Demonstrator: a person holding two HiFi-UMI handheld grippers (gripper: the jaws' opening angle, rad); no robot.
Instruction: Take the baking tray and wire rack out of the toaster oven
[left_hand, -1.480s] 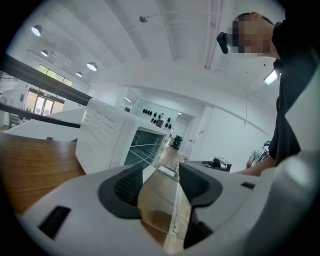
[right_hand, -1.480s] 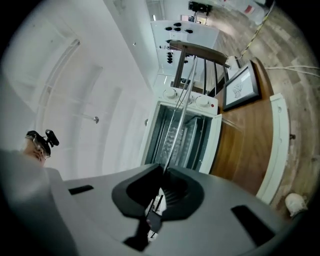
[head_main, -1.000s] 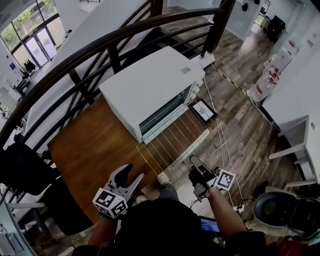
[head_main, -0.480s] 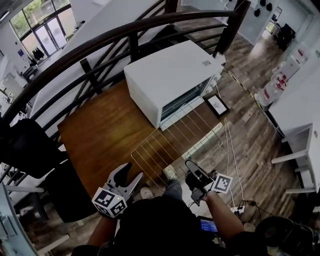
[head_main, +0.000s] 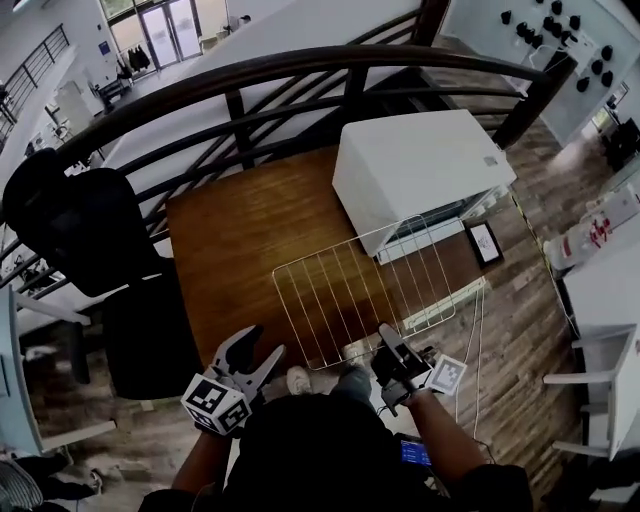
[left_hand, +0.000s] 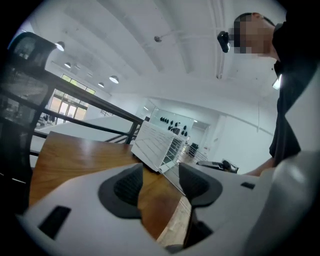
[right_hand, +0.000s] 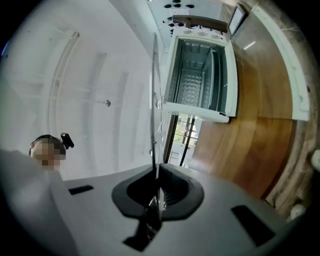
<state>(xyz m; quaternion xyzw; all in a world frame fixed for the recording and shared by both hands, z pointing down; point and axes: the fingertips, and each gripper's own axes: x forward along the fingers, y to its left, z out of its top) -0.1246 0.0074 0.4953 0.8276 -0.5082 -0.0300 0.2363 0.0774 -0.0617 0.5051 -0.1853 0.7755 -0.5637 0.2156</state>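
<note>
Right claw (head_main: 385, 338): closing tight on the near edge of the wire rack (head_main: 345, 290), which is showing edge-on between the pads.
Left claw (head_main: 257, 357): standing wide, gripping nothing.
Wire rack: thin silvery grid, lying fully outside the white toaster oven (head_main: 420, 170), stretching over the wooden table (head_main: 230, 230).
Writing: small sticker (head_main: 490, 160) sitting on the oven's top, too small to read.

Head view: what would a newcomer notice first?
The wire rack, out of the white toaster oven, is held over the wooden table by the right gripper, shut on its near edge. The oven stands open at the table's far right. The left gripper, lower left, is open and empty.
</note>
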